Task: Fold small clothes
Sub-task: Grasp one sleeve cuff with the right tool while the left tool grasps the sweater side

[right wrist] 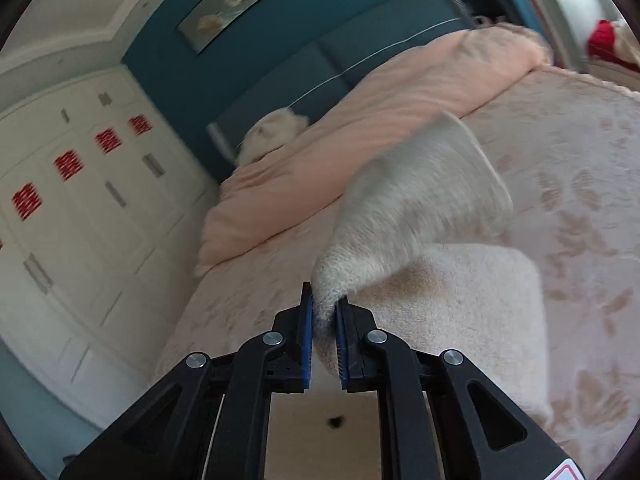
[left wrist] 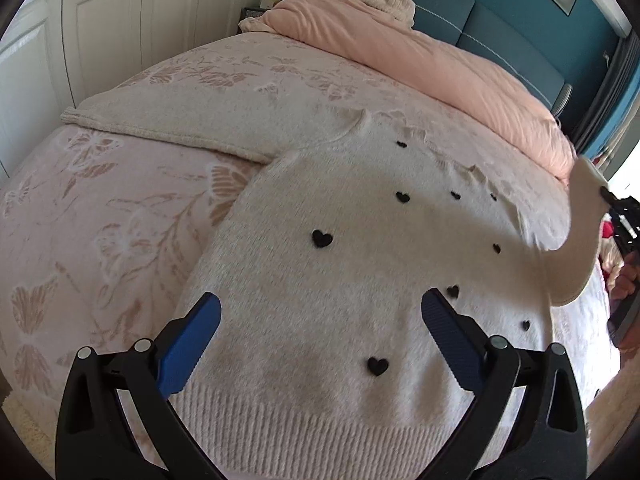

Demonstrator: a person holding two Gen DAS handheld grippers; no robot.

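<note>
A cream fuzzy sweater (left wrist: 340, 264) with small black hearts lies flat on the bed, its ribbed hem nearest me. One sleeve (left wrist: 168, 120) stretches out to the left. My left gripper (left wrist: 320, 312) is open and empty, hovering just above the sweater's lower body. My right gripper (right wrist: 324, 312) is shut on the other sleeve (right wrist: 408, 200) and holds it lifted off the bed. That lifted sleeve (left wrist: 580, 240) and the right gripper (left wrist: 608, 196) show at the right edge of the left wrist view.
A pink floral bedspread (left wrist: 100, 216) covers the bed. A rolled peach duvet (left wrist: 420, 56) lies along the blue headboard (left wrist: 520, 28). White wardrobe doors (right wrist: 80, 208) stand beside the bed. Red clothing (left wrist: 608, 232) lies off the bed's right side.
</note>
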